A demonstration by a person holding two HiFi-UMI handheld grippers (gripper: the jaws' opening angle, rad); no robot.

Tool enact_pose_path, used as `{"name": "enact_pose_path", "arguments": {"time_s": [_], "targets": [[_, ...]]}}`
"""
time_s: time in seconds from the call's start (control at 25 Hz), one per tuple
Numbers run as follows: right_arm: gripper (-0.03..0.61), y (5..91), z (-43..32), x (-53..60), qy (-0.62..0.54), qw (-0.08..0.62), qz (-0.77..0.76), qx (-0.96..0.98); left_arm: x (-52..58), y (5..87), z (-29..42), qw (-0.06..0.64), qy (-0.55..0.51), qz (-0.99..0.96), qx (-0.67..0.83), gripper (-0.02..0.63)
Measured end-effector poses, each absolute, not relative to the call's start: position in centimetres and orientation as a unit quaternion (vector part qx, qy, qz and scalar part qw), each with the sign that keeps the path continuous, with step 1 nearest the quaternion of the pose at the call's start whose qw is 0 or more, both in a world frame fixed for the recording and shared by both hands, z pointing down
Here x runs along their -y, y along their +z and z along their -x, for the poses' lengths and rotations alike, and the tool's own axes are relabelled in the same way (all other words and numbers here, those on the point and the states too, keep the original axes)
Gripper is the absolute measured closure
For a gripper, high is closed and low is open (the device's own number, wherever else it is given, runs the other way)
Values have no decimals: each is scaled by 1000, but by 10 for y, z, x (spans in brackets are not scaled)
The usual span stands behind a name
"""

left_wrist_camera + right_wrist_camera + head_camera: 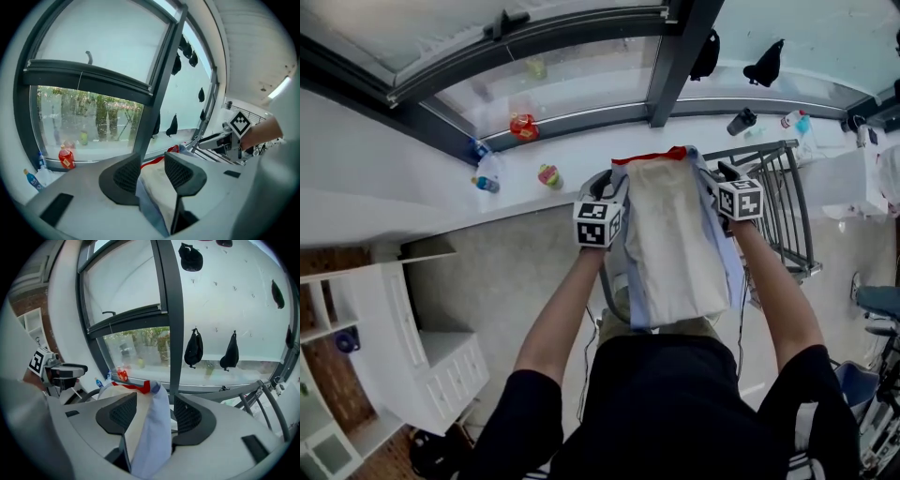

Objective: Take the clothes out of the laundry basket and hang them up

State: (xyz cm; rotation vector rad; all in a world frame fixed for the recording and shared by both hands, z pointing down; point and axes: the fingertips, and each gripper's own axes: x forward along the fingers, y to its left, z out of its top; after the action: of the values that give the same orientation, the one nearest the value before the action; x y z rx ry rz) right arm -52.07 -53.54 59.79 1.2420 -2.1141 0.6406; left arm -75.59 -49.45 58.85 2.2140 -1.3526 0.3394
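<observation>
The left gripper (153, 170) and the right gripper (155, 412) both have released, separated jaws, with the cream and pale-blue garment (675, 234) lying unclamped between each pair.

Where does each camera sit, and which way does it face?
Head view: on the head, looking down at the garment; forearms, torso show.
Left gripper view: on the left gripper, facing the window; its fingers show.
Right gripper view: on the right gripper, facing the window; its fingers show.
All share the garment.
</observation>
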Motion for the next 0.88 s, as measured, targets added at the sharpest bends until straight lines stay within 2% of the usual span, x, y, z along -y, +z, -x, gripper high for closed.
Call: {"name": "enact_pose_path", "arguments": {"time_s": [0.24, 0.36, 0.52, 0.6, 0.68, 0.88], "targets": [[373, 555, 501, 494, 220, 255, -503, 796, 463, 539, 717, 240, 64, -858, 450, 479], [428, 540, 484, 454, 232, 236, -512, 793, 432, 518, 697, 222, 50, -874, 429, 487], [499, 508, 443, 396, 240, 182, -540, 786, 386, 499, 664, 211, 52, -884, 414, 568], [551, 493, 417, 366, 239, 153, -553, 784, 363, 490, 645, 165, 76, -890, 417, 591], [569, 484, 388, 338, 229, 135, -564, 782, 340, 484, 620, 131, 88, -897, 412, 601], [578, 470, 307, 260, 228, 91, -603, 759, 284, 475, 537, 184, 65, -909, 368, 603]]}}
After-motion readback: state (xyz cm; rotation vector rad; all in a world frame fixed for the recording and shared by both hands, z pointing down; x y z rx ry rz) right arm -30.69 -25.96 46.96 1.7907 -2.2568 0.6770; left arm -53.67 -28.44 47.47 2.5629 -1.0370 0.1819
